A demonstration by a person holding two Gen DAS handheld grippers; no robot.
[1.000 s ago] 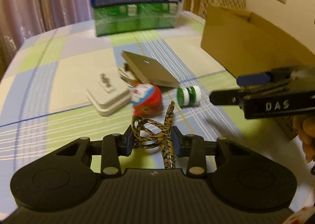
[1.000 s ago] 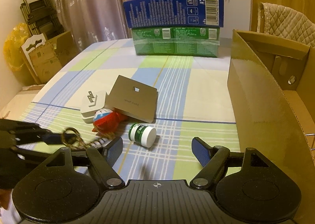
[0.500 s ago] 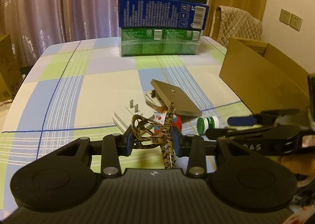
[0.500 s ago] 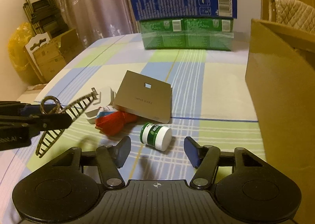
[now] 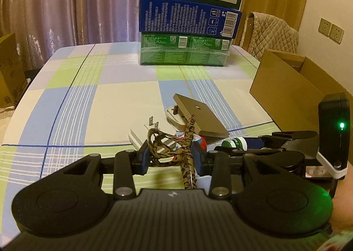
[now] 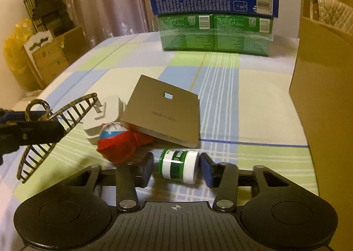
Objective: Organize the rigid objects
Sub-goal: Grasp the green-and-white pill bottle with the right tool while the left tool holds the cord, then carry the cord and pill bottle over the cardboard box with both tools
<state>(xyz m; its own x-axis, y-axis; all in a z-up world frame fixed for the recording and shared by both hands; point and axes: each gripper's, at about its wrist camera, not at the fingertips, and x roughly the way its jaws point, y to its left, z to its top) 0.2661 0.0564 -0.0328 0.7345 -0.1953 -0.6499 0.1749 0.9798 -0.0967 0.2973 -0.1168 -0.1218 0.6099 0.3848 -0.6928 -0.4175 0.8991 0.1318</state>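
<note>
Only the right wrist view shows the green jar [image 6: 178, 168] lying on its side on the checked tablecloth [image 6: 220, 105], white cap toward 3 o'clock, between the right gripper [image 6: 176, 170] jaws, just closing with gaps visible, while the left gripper [image 5: 169, 158] clamps the patterned hair claw [image 5: 176, 147].

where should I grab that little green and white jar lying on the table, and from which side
Grip the jar end to end, cap against one pad, base against the other, coming from above and the near side. It lies on its side, so its flat ends face the pads. The right gripper has just been closing around it this way; small gaps remain.
</note>
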